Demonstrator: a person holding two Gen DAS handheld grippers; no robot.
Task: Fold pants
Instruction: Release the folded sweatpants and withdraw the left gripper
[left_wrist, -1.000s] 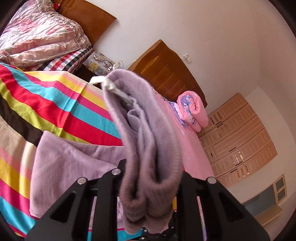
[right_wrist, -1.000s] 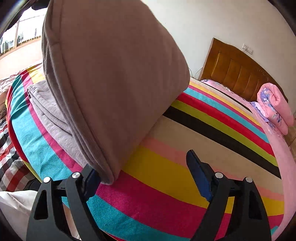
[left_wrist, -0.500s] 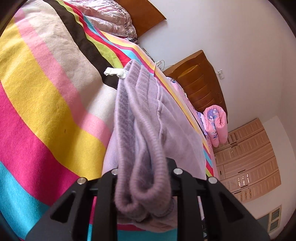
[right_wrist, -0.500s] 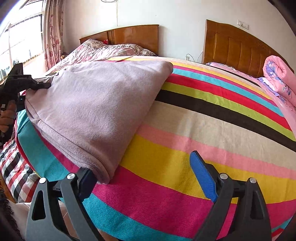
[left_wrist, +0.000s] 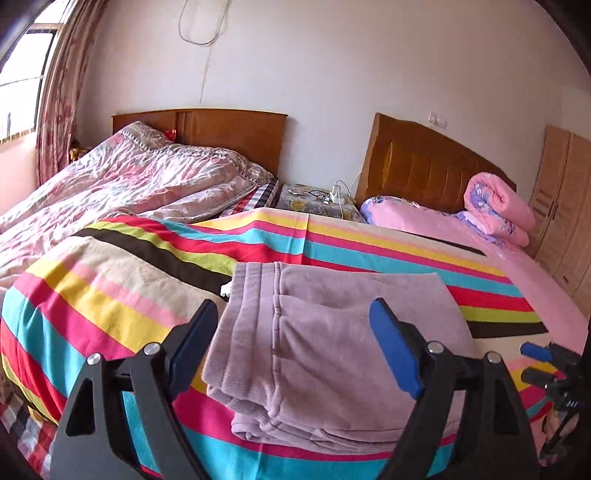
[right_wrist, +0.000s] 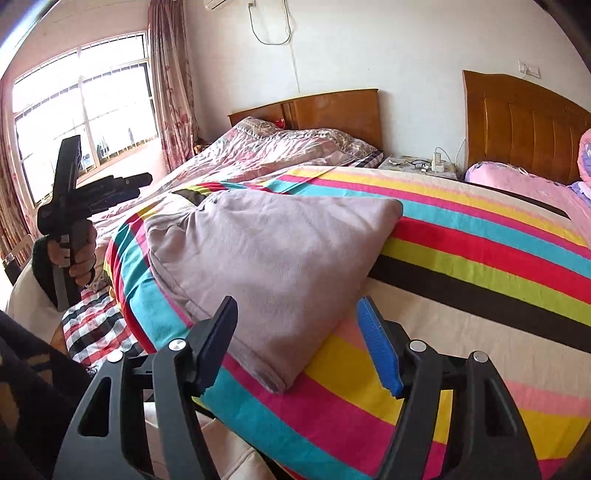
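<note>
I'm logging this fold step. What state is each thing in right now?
Lilac fleece pants: folded into a stack, lying flat on the bed, released.
Left gripper: open, holding nothing.
Right gripper: open, holding nothing.
Striped multicolour bedspread: spread over the bed, under the pants.
Pink floral quilt: rolled up by the headboard.
Curtain: drawn aside.
</note>
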